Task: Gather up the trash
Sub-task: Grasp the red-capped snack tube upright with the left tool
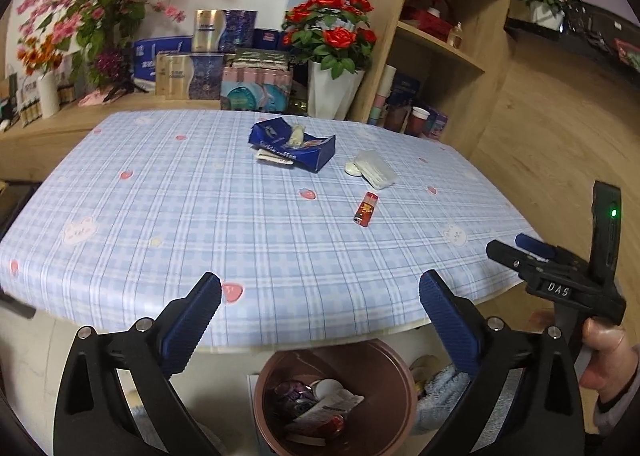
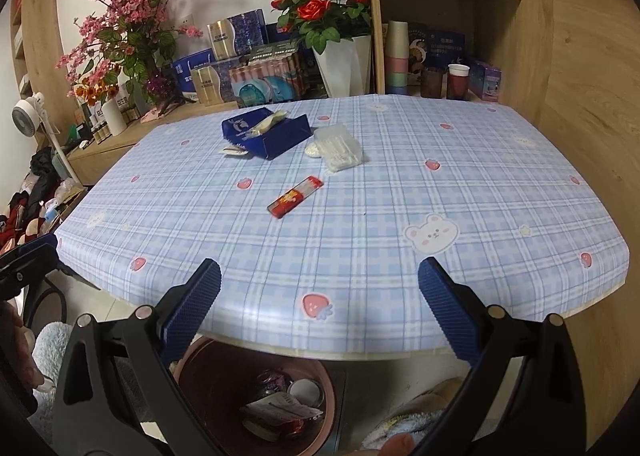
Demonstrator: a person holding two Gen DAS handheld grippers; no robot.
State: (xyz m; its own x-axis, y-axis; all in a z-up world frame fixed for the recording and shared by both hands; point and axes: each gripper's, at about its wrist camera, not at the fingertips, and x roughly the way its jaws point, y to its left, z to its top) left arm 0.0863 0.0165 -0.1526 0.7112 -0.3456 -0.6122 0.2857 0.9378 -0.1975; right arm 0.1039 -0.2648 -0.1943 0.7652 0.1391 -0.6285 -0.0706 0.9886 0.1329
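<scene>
Both grippers hung over the bin at the table's near edge, left gripper and right gripper spread wide and empty. The red wrapper lay ahead on the cloth, long axis slanting up-right; the right gripper seemed nearer.
</scene>
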